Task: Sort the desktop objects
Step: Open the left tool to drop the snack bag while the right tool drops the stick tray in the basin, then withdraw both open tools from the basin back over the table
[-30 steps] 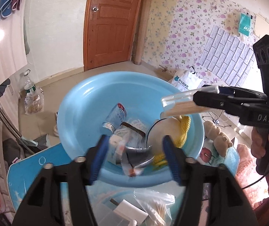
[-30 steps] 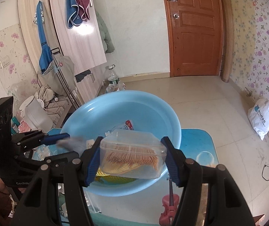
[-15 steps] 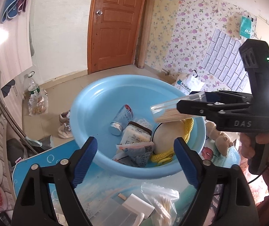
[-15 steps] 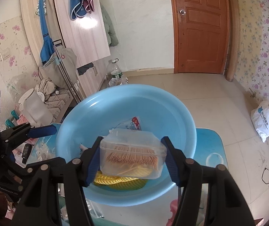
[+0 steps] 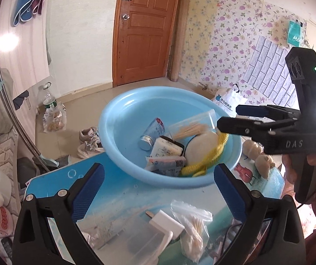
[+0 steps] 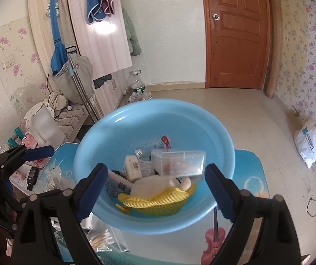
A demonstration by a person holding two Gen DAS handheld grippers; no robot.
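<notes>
The right gripper (image 6: 155,186) has its 2 blue-padded fingers (image 6: 91,191) spreading apart, released, with nothing pressed between them; the clear plastic toothpick box (image 6: 180,162) lies free just beyond them inside the light blue basin (image 6: 222,137), tilted on top of the other items. The left gripper (image 5: 158,191) is likewise opening, its fingers (image 5: 87,193) wide and empty, poised over the blue counter (image 5: 122,195) just in front of the basin's near rim. In the basin, under and beside the box, sit a small bottle with a silver cap (image 5: 152,134), a white tissue pack (image 6: 132,167), a flat printed sachet (image 5: 169,161) and a cream-coloured round item partly wrapped in yellow netting (image 6: 158,203). On the counter near the left fingers lie a white charger plug (image 5: 165,223) and a zip bag of cotton swabs (image 5: 193,229). A small plush toy (image 5: 256,154) rests on the counter to the basin's right, by the hand (image 5: 312,165) holding the right gripper.
</notes>
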